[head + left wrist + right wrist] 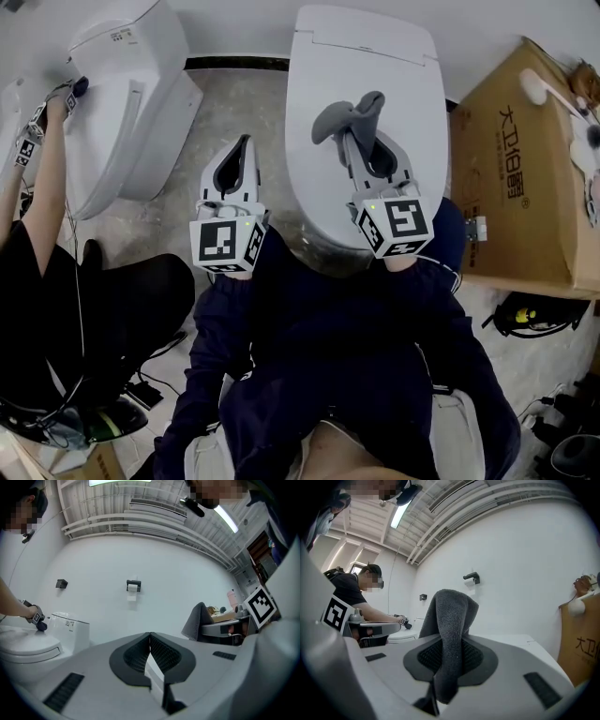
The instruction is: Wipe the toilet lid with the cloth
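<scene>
**Toilet lid** (375, 66): white, glossy and closed. It lies under and ahead of the right gripper. It is judged hard, rigid and slippery, so light pressure should be enough.

**Cloth** (452, 616): grey and fleecy, pinched at a bunched fold, with the loose part standing up past the jaw tips and drooping forward. It is judged soft, limp and light, and likely to crumple rather than lie flat. A hold near one edge is judged best, so that a free flap is left ahead of the tips as a pad. Contact with the lid cannot be confirmed from any view.

**Right gripper** (367, 155): the jaws are closed onto the cloth and are parted only by its thickness.

**Left gripper** (150, 644): the ribbed pads are pressed together with nothing between them. It is held beside the right gripper, off the lid's edge and over the floor.

**Wall** (178, 573): plain white, faced by both grippers.

**Floor** (239, 103): pale and speckled, seen below the left gripper.

**Second toilet** (127, 94): white, well to the outer side of the left gripper. It is being attended by another person (351, 592).

**Cardboard box** (520, 178): brown and printed, just beyond the outer side of the right gripper.

**Toilet-paper holder** (133, 586): dark and wall-mounted, straight ahead of the left gripper.
</scene>
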Motion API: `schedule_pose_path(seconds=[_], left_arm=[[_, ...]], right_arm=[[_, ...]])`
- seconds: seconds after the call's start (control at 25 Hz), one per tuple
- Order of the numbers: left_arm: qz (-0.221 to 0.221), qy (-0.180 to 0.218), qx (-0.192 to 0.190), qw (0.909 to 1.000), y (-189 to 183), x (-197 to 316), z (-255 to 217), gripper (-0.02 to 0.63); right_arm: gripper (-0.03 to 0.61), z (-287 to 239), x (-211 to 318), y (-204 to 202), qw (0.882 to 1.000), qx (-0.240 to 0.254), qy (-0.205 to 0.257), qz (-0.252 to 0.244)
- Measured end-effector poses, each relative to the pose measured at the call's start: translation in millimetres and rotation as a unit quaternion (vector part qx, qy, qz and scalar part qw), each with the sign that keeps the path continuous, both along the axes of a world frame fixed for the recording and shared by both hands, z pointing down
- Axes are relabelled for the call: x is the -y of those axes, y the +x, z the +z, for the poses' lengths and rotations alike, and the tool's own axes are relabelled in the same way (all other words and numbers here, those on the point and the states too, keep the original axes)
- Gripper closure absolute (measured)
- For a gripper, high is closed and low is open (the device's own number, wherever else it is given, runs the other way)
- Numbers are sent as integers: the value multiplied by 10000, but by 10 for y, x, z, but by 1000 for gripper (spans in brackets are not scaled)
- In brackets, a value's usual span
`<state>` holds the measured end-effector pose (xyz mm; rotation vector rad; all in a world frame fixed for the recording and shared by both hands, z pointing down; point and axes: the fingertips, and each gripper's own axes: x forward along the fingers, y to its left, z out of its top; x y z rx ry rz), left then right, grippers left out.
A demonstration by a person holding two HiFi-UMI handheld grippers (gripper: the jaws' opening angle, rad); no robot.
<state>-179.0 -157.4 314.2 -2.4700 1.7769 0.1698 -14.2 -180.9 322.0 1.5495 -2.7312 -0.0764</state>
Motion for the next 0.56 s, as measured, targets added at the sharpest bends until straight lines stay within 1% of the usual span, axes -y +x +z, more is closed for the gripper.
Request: schedule_pose_path(seconds=[0.56], left_arm=[[45, 6, 0, 10000, -24, 43, -15, 598]], right_arm=[[509, 2, 44, -16, 10000, 36, -17, 63]])
